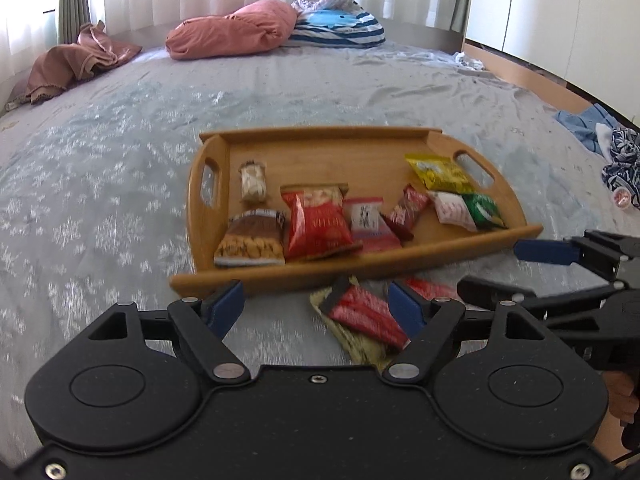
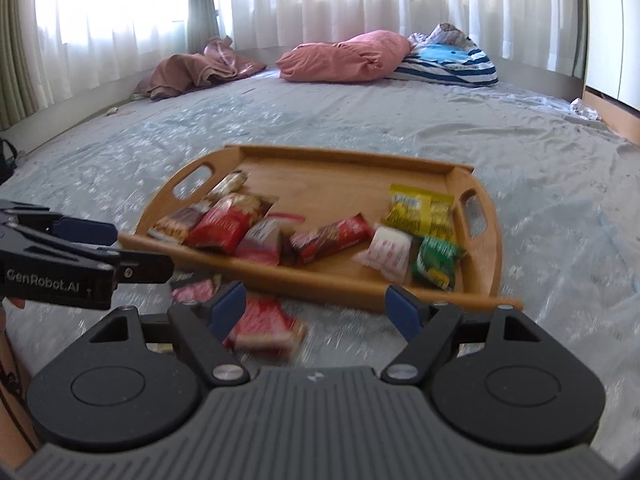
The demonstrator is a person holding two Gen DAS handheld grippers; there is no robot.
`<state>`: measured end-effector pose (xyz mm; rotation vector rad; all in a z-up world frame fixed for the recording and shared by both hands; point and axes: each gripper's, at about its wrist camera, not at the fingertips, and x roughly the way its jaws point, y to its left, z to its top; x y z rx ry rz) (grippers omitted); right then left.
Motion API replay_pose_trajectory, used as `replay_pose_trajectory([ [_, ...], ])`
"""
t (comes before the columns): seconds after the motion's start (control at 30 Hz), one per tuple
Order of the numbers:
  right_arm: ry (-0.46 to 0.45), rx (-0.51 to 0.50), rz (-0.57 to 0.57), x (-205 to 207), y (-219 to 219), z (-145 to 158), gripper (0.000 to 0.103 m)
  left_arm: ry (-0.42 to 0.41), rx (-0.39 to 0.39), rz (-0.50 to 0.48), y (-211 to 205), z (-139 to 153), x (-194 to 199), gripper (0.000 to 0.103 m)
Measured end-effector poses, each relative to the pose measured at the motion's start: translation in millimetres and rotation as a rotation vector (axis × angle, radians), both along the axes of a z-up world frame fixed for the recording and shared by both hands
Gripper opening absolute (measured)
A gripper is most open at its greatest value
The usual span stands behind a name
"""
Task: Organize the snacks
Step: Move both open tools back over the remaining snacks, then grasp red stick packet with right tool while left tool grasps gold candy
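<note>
A wooden tray (image 1: 360,148) (image 2: 340,172) with handles lies on the bed and holds several snack packets, among them a red bag (image 1: 316,224), a yellow packet (image 1: 438,172) (image 2: 422,210) and a green packet (image 1: 484,210) (image 2: 436,262). In front of the tray, on the sheet, lie a red packet on a greenish one (image 1: 366,314) and another red packet (image 2: 264,326). My left gripper (image 1: 316,304) is open just above those loose packets. My right gripper (image 2: 316,306) is open over the red packet; it also shows in the left wrist view (image 1: 504,270).
The bed has a grey-blue patterned sheet (image 1: 100,184). A pink pillow (image 1: 232,30), a striped blue cushion (image 1: 340,26) and a brown cloth (image 1: 72,60) lie at the far end by the curtains. Clothes (image 1: 604,136) lie on the floor at right.
</note>
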<state>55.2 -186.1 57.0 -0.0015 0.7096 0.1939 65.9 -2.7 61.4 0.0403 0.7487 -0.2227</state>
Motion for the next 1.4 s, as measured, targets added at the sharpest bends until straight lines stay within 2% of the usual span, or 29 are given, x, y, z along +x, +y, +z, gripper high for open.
replay_pose_trajectory([
  [0.13, 0.015, -0.011, 0.033, -14, 5, -10, 0.086, 0.003, -0.022, 0.016, 3, -7, -10, 0.077],
  [0.33, 0.051, 0.009, 0.105, -30, 14, -22, 0.069, 0.019, -0.008, 0.028, 4, -20, -19, 0.077],
  [0.53, 0.056, 0.054, 0.135, -37, 16, -20, 0.065, 0.038, -0.018, 0.041, 6, -28, -20, 0.077],
  [0.67, 0.065, 0.044, 0.16, -39, 24, -25, 0.061, 0.049, -0.022, 0.052, 8, -32, -19, 0.077],
  [0.8, 0.071, 0.049, 0.175, -34, 33, -30, 0.048, 0.038, -0.01, 0.06, 11, -31, -20, 0.077],
  [0.97, 0.066, 0.045, 0.17, -25, 43, -34, 0.037, 0.039, -0.012, 0.071, 16, -30, -19, 0.077],
  [1.23, 0.034, 0.019, 0.154, -38, 40, -27, 0.029, 0.048, -0.047, 0.068, 12, -32, -17, 0.077],
  [1.4, -0.006, 0.028, 0.073, -54, 19, -13, 0.028, 0.063, -0.057, 0.06, 3, -37, -12, 0.077],
])
